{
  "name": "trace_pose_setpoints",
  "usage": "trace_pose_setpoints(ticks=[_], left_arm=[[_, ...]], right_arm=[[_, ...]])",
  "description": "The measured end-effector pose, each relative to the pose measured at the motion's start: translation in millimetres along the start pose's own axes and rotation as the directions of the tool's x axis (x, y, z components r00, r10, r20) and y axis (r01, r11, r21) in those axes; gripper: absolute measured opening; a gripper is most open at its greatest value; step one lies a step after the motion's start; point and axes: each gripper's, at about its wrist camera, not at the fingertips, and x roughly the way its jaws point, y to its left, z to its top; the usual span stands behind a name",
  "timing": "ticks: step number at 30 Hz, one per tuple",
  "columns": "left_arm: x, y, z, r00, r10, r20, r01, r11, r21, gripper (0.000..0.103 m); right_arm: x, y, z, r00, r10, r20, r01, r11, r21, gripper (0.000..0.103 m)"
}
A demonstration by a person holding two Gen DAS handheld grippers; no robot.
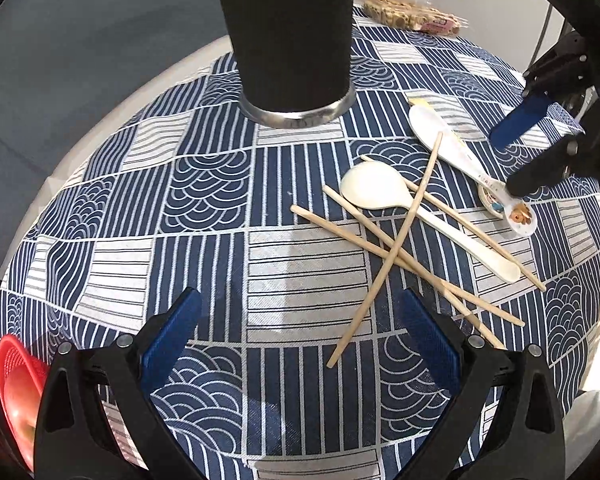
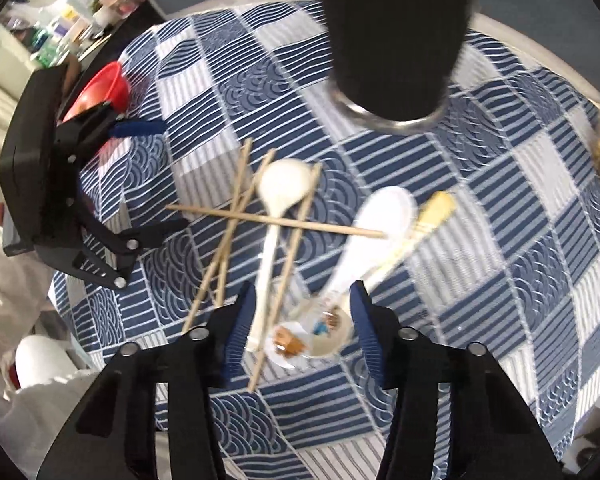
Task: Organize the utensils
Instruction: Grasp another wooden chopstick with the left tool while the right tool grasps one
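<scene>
A tall black cup [image 1: 290,36] with a metal base stands at the far side of the table; it also shows in the right wrist view [image 2: 396,36]. Several wooden chopsticks [image 1: 392,248] lie crossed with two white spoons [image 1: 374,190] [image 1: 432,126] on the cloth, right of centre. My left gripper [image 1: 298,332] is open and empty, just left of the chopsticks. My right gripper [image 2: 302,324] is open, low over the spoon handles [image 2: 340,276] and small printed discs [image 2: 324,332]; the handles and one chopstick [image 2: 284,280] lie between its fingers. It also shows in the left wrist view [image 1: 518,156].
A blue and white patterned cloth [image 1: 204,184] covers the round table. A red bowl [image 1: 18,384] sits at the near left edge, also seen in the right wrist view [image 2: 100,88]. A clear bag of snacks [image 1: 412,8] lies at the far right.
</scene>
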Motion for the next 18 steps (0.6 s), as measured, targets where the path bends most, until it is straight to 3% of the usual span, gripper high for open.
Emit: trace_pose_setpoints(ticks=[4,9,16,18], left_arm=[[7,-2,4,1.0,-0.007,-0.01,0.008,1.0,0.01,0.092],[17,-2,5,0.998,0.006,-0.06,-0.005,1.0,0.023,0.087],[20,-5,7,0.998,-0.004,-0.058,0.007,0.999,0.052,0.085],[20,-7,9,0.998,-0.025,-0.053,0.029,0.998,0.064,0.077]], right_arm=[[15,10,6,0.998,-0.056,-0.009,0.056,0.998,-0.006,0.029],[29,18,11,0.99,-0.142,-0.016,0.142,0.99,0.006,0.029],[49,23,16,0.983,-0.171,-0.066,0.172,0.985,0.007,0.023],[51,26,18,0.979,-0.192,-0.068,0.192,0.981,-0.003,0.023]])
